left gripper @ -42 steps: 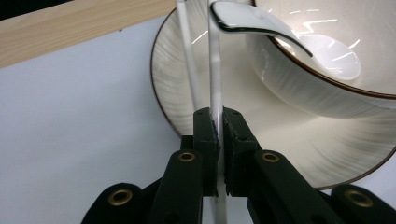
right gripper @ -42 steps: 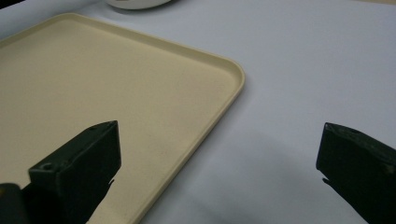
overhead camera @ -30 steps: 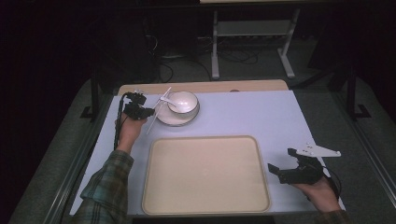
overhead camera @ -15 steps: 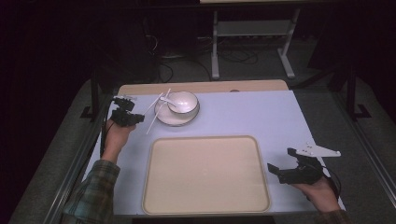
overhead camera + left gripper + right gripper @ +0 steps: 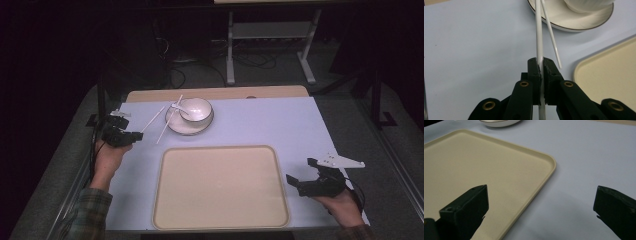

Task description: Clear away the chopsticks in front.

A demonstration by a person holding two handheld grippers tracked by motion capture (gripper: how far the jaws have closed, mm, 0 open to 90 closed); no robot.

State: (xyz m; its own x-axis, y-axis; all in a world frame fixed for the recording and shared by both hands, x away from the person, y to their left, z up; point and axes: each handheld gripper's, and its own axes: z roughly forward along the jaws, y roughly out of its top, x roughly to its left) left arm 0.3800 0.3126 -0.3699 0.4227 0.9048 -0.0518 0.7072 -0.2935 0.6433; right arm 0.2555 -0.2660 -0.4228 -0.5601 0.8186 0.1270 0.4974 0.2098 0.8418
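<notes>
A thin white plastic chopstick [image 5: 539, 37] is clamped between the two black jaws of the left gripper [image 5: 541, 68], which are drawn in narrow upon it, the pads pressing on either side of the stick near its lower end. In the high view the left gripper [image 5: 131, 136] is seen at the left edge of the pale lavender tabletop [image 5: 280, 125], and the held chopstick [image 5: 152, 119] runs up and to the right from it toward a round white saucer with a dark rim [image 5: 200, 126]; its far tip lies over or at the saucer's edge (contact cannot be told). A second white chopstick [image 5: 169, 121] is laid just beside the first, one end resting on the saucer and the other on the tabletop, free of the jaws. A white ceramic bowl [image 5: 196, 109] stands on the saucer, and something white and slender leans from it (too small to identify). A large cream-coloured rectangular tray with rounded corners [image 5: 172, 220] is set at the near middle of the table, well apart from the saucer. The right gripper [image 5: 303, 183] is held just beside the tray's right edge, low over the tabletop; in its own view the jaws are spread wide, nothing between them, with the tray's corner [image 5: 550, 161] in front.
</notes>
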